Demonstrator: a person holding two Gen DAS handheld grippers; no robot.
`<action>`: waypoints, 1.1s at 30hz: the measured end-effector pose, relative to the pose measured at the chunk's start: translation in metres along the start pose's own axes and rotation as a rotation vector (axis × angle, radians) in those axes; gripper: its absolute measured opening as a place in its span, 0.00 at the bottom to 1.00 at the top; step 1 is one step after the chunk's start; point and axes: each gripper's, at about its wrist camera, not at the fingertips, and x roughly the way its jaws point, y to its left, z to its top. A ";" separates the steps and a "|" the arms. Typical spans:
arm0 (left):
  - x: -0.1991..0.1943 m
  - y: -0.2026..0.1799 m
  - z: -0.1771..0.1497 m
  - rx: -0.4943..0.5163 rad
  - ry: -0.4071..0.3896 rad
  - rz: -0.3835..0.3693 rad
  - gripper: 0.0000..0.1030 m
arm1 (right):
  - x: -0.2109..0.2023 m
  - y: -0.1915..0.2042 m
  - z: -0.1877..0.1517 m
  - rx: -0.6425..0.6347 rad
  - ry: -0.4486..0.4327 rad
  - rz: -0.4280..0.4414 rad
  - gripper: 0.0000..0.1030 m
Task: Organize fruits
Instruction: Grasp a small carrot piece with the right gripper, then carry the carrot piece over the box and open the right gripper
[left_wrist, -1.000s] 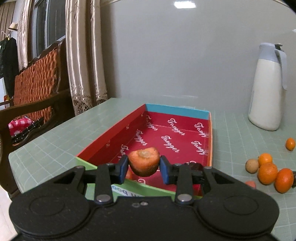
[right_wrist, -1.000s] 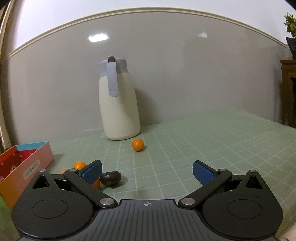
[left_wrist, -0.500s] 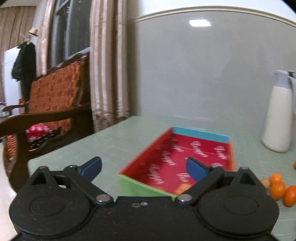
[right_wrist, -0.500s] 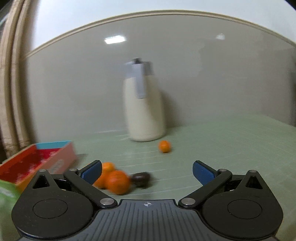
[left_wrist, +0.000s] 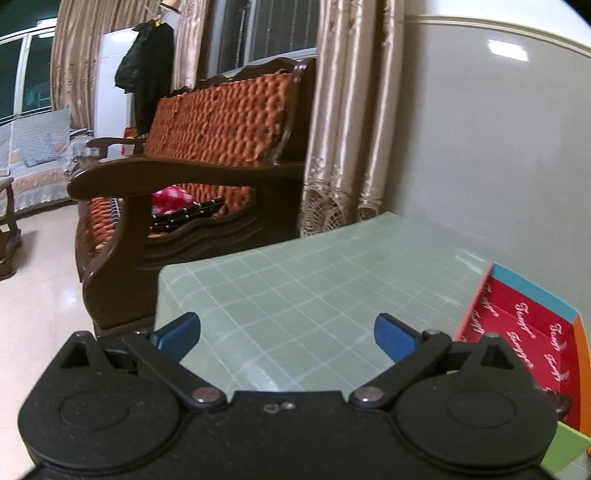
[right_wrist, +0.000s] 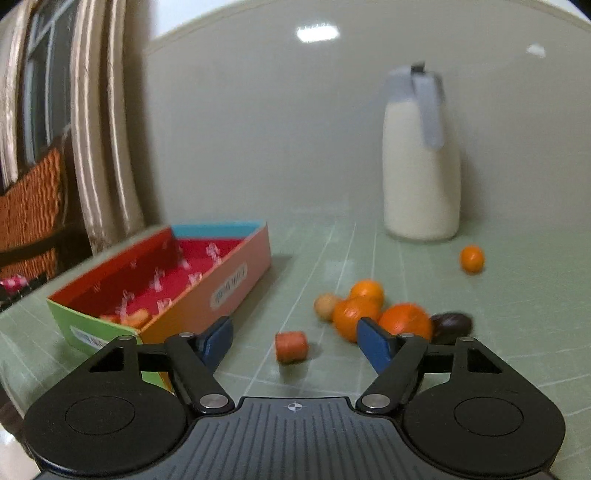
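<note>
Fruits (right_wrist: 373, 310) cluster just past the right gripper's (right_wrist: 295, 341) right jaw; its jaws, half-wide and just closing, frame a carrot stub (right_wrist: 291, 346) ahead, untouched. Left gripper (left_wrist: 287, 338) gapes wide, empty, box (left_wrist: 532, 332) cut off beyond its right jaw.

Ahead of me a grey wall (left_wrist: 480, 147) runs behind the table (left_wrist: 314, 288), with a pale moulding along its top and a ceiling light glaring off it. Off the table's left edge stands a dark wooden bench (left_wrist: 177, 206) with an orange tufted back. Behind it hang beige curtains (left_wrist: 354, 110) over a dark window (left_wrist: 273, 29). A black coat (left_wrist: 147, 77) hangs against a white cabinet (left_wrist: 110, 74). The floor (left_wrist: 40, 288) is pale and glossy. A white jug (right_wrist: 421, 166) stands by the wall at the table's far edge.
</note>
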 end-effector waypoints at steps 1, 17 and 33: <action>-0.001 0.003 0.001 -0.006 -0.001 0.001 0.92 | 0.007 0.001 0.001 0.003 0.024 0.003 0.72; 0.008 0.031 0.005 -0.108 0.050 0.015 0.93 | 0.044 0.004 0.004 0.007 0.153 -0.002 0.22; 0.008 0.048 0.005 -0.199 0.053 0.059 0.94 | 0.014 0.067 0.036 -0.040 -0.009 0.239 0.22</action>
